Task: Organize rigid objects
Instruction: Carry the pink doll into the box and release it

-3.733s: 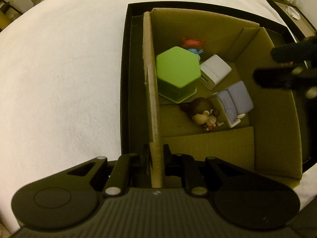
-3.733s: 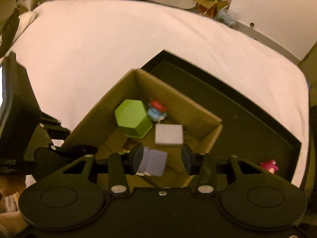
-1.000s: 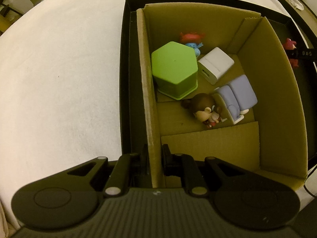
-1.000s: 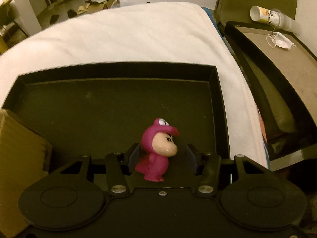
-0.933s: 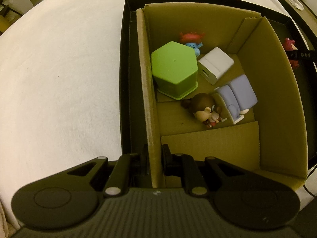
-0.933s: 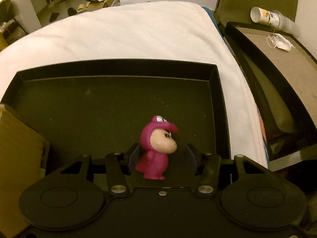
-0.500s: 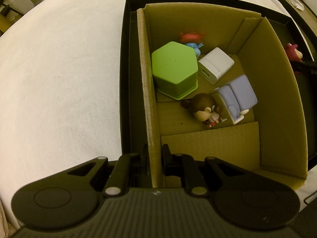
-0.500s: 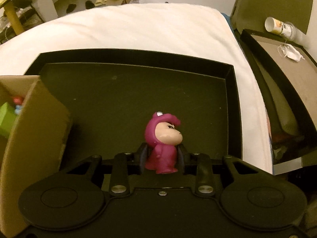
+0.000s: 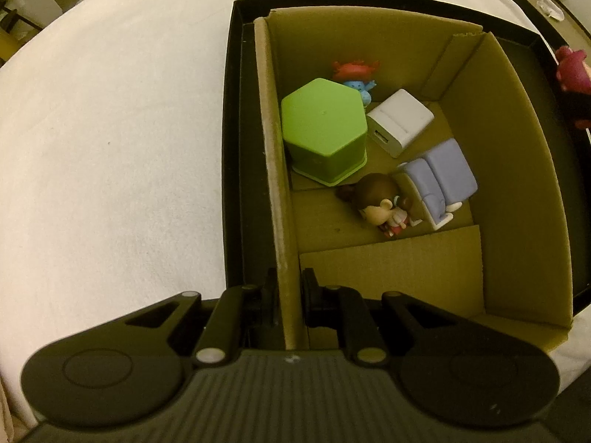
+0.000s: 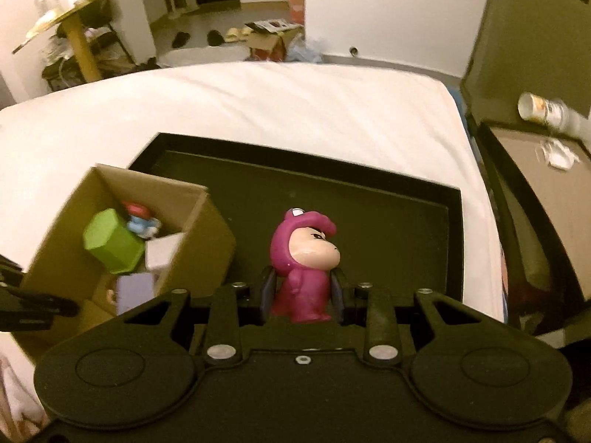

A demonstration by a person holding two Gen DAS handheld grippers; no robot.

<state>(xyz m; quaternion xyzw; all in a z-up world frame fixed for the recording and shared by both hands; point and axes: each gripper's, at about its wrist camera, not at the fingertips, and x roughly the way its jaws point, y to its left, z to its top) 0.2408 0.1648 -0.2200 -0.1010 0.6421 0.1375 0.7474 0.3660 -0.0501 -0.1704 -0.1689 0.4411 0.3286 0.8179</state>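
Note:
My right gripper (image 10: 301,289) is shut on a pink hooded figurine (image 10: 301,258), held upright above the black tray (image 10: 406,229); the figurine (image 9: 572,74) also shows at the right edge of the left wrist view. My left gripper (image 9: 290,289) points straight down and is shut on the left wall of the cardboard box (image 9: 271,155). Inside the box lie a green hexagonal container (image 9: 323,134), a white charger block (image 9: 400,127), a lilac block (image 9: 439,179), a brown-haired doll (image 9: 380,208) and a small red-and-blue figure (image 9: 354,75).
The cardboard box (image 10: 207,254) stands in the left part of the black tray, which lies on a white bed (image 10: 295,110). A side table (image 10: 546,170) with a cup (image 10: 543,110) and a crumpled mask stands to the right. Floor clutter lies beyond the bed.
My right gripper closed on the pink figurine and lifted it off the tray floor, swinging toward the box. The left gripper and box have not moved.

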